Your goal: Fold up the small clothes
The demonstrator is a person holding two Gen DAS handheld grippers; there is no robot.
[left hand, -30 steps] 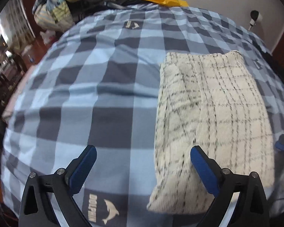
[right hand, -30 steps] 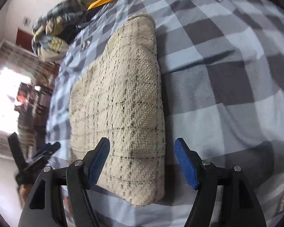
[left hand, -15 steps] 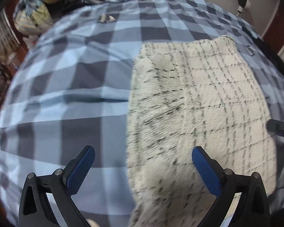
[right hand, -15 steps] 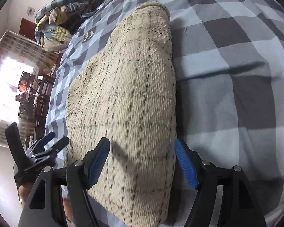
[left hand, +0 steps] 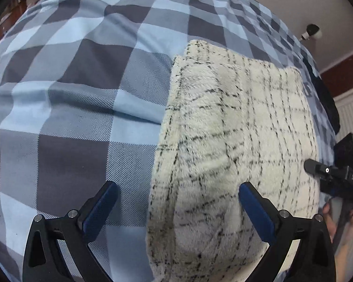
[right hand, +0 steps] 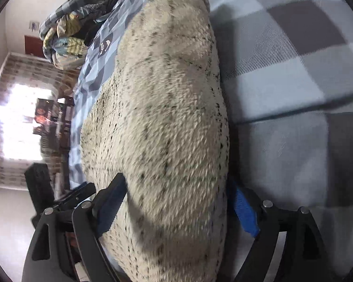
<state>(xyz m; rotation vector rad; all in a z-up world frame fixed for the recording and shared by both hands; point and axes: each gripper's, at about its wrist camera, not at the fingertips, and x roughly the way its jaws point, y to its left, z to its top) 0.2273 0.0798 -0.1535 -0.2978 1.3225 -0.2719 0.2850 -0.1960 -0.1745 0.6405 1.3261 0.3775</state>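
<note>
While both my jaws hang over the near end of the folded garment (left hand: pixel 233 141), its long axis runs straight away from me across the bed (left hand: pixel 82 94). My left gripper (left hand: pixel 176 202) stands spread across its left edge, gripping nothing. My right gripper (right hand: pixel 176 202) is opening, the fleece's right edge between its jaws.

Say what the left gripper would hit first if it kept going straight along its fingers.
Most likely the cream garment's left edge: it lies between the open fingers of the left gripper, one finger over the garment, the other over the checked bedcover. How far off it is cannot be judged.
</note>
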